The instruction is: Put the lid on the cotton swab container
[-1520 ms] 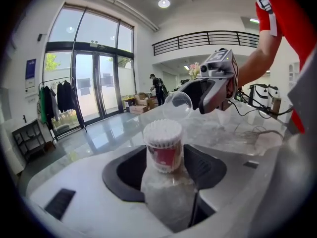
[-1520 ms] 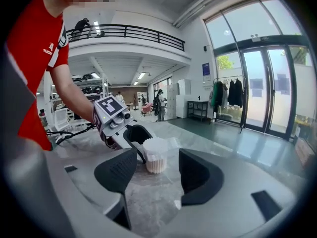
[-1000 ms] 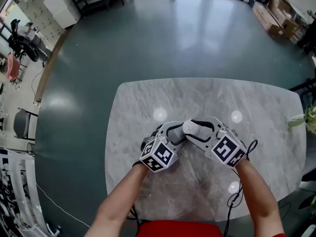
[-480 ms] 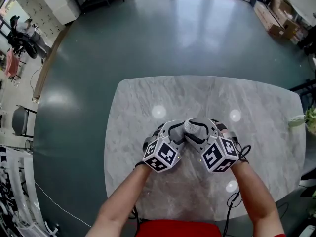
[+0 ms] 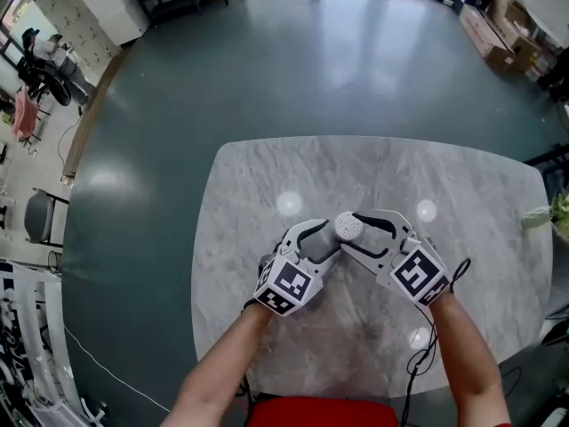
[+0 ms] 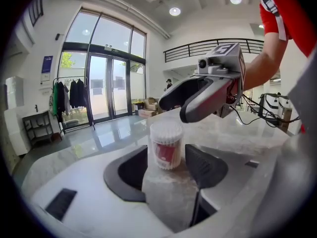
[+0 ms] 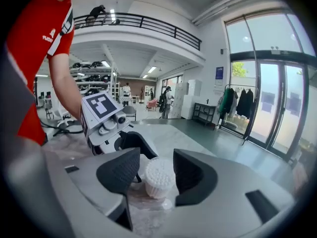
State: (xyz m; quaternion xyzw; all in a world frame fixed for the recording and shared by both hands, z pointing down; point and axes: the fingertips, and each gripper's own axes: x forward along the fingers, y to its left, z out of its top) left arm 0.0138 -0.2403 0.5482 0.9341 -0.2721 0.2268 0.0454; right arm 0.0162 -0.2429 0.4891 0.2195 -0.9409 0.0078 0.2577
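The cotton swab container (image 5: pixel 348 225), a small clear tub with a red label and white swab heads at its top, stands upright on the marble table (image 5: pixel 267 185). I cannot tell whether a lid is on it. My left gripper (image 5: pixel 328 239) reaches it from the left and my right gripper (image 5: pixel 356 232) from the right. In the left gripper view the container (image 6: pixel 166 144) stands between the widening jaws of my left gripper (image 6: pixel 166 158), with small gaps. In the right gripper view the container (image 7: pixel 158 177) stands between the opening jaws of my right gripper (image 7: pixel 157 169), untouched.
The round-cornered table stands on a dark green floor (image 5: pixel 267 78). A green plant (image 5: pixel 556 210) pokes in at the table's right edge. Cardboard boxes (image 5: pixel 498 34) lie far off at the back right. A cable (image 5: pixel 418 354) trails from my right gripper.
My right gripper has drawn back to the right and its jaws have spread wider. The left gripper's jaws have also widened a little. The container stays in place.
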